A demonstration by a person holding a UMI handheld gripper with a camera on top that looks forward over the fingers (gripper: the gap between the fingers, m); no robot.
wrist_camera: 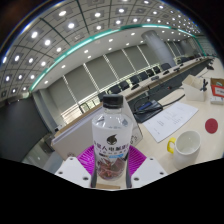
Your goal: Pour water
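Currently the water bottle [113,135] stands upright between the fingers of the claw [112,168], clear-bodied with a white cap on top and a red-and-white label low on its body. The purple pads [89,160] sit close against the label on either side, so the claw looks nearly closed about the bottle; whether both pads truly press on it cannot be told from this view. Bottle base is hidden behind the fingers, so lifted or resting on the table [160,122]: undetermined. Just beside the bottle, to its right and a little ahead, a white cup [186,145] with a yellow handle sits on the table. Judged step: bottle grasp, before the pour. Cap appears on, which would block pouring. Next move calls for carrying the bottle over the cup and tilting its mouth toward the rim.
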